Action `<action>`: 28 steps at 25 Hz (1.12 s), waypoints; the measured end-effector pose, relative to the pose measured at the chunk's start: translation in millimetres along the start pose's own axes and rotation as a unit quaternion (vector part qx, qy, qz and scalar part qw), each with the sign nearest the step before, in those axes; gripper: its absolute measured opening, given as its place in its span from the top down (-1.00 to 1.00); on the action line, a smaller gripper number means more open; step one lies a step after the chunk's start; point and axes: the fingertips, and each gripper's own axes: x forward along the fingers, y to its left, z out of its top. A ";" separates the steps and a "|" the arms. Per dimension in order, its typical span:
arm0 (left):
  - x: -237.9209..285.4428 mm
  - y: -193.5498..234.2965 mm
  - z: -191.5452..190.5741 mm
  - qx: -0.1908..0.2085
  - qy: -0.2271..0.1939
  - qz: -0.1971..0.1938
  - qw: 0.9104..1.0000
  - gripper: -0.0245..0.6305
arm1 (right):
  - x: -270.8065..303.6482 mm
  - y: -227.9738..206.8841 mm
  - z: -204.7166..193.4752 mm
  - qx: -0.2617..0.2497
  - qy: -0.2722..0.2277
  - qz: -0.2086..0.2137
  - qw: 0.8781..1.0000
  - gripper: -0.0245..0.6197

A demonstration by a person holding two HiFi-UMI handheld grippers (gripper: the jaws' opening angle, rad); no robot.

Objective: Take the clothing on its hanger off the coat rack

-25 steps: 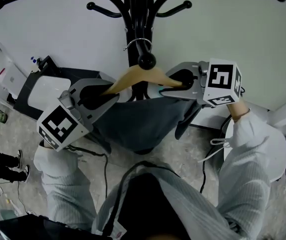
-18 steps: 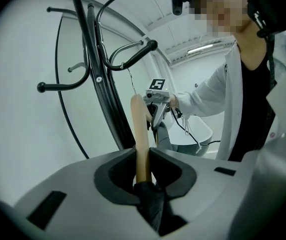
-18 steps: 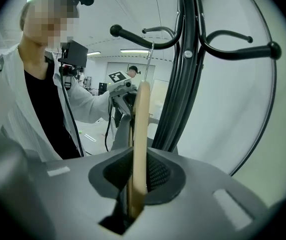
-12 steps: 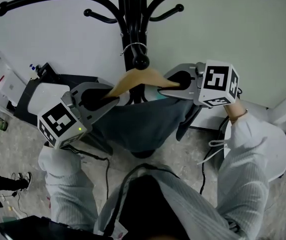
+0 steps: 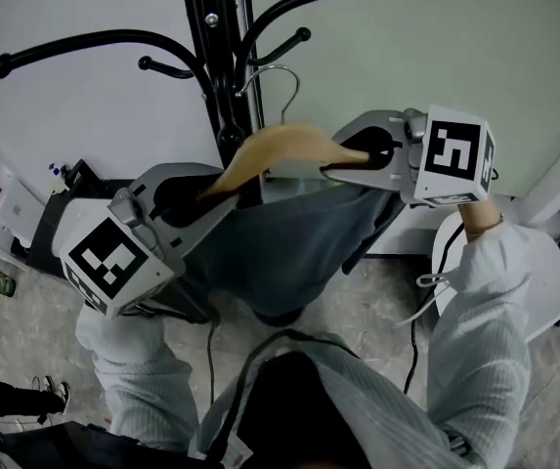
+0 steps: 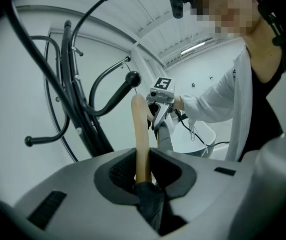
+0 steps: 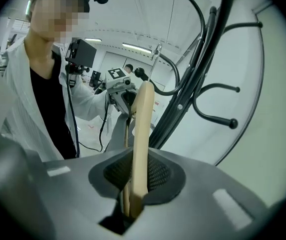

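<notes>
A wooden hanger (image 5: 284, 147) carries a dark grey garment (image 5: 280, 242) that droops between my grippers. My left gripper (image 5: 211, 189) is shut on the hanger's left arm, and the cloth bunches under its pads (image 6: 125, 171). My right gripper (image 5: 346, 159) is shut on the right arm. The left gripper view shows the wood (image 6: 142, 134) rising between the jaws, and the right gripper view shows the hanger (image 7: 143, 129) edge-on. The metal hook (image 5: 281, 84) hangs free, to the right of the black coat rack (image 5: 216, 47) and clear of its knobbed peg (image 5: 229, 137).
The rack's curved black arms (image 5: 94, 42) spread overhead close to the white wall. A dark stand with white boxes (image 5: 6, 179) sits on the floor at left. A white round seat (image 5: 548, 291) and loose cables (image 5: 426, 291) lie at right.
The hanger with its garment has moved up and to the right, and its hook has come off the knobbed peg. Both grippers moved with it.
</notes>
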 end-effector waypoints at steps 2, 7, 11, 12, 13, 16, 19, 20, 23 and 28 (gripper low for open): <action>12.6 -8.4 13.6 0.006 -0.006 -0.014 1.000 0.69 | -19.9 4.5 -5.2 0.005 0.006 -0.020 1.000 0.79; 58.2 -37.8 30.0 0.014 -0.018 -0.065 0.998 0.69 | -64.5 25.7 -40.4 0.058 0.029 -0.070 0.995 0.79; 104.2 -67.2 31.2 0.009 -0.031 -0.111 0.993 0.70 | -95.9 52.3 -79.0 0.107 0.044 -0.107 0.988 0.79; 115.5 -76.0 32.4 0.006 -0.031 -0.124 0.992 0.70 | -103.9 59.5 -88.9 0.118 0.049 -0.115 0.985 0.79; 126.5 -84.7 33.5 0.004 -0.031 -0.137 0.990 0.70 | -111.6 66.3 -98.7 0.128 0.053 -0.123 0.983 0.79; 157.8 -103.5 31.3 -0.001 -0.026 -0.171 0.985 0.70 | -127.0 79.4 -128.7 0.158 0.062 -0.140 0.976 0.79; 184.6 -107.7 15.4 -0.007 -0.020 -0.196 0.980 0.70 | -124.5 80.4 -158.6 0.181 0.065 -0.146 0.970 0.79; 192.5 -109.0 9.3 -0.007 -0.018 -0.203 0.979 0.70 | -122.3 80.9 -168.0 0.188 0.065 -0.147 0.969 0.79; 211.8 -119.2 -4.4 -0.007 -0.012 -0.222 0.975 0.70 | -120.2 89.2 -191.6 0.208 0.068 -0.149 0.964 0.79; 229.8 -140.6 -19.1 -0.010 -0.001 -0.243 0.970 0.70 | -119.7 107.5 -217.0 0.223 0.067 -0.153 0.960 0.79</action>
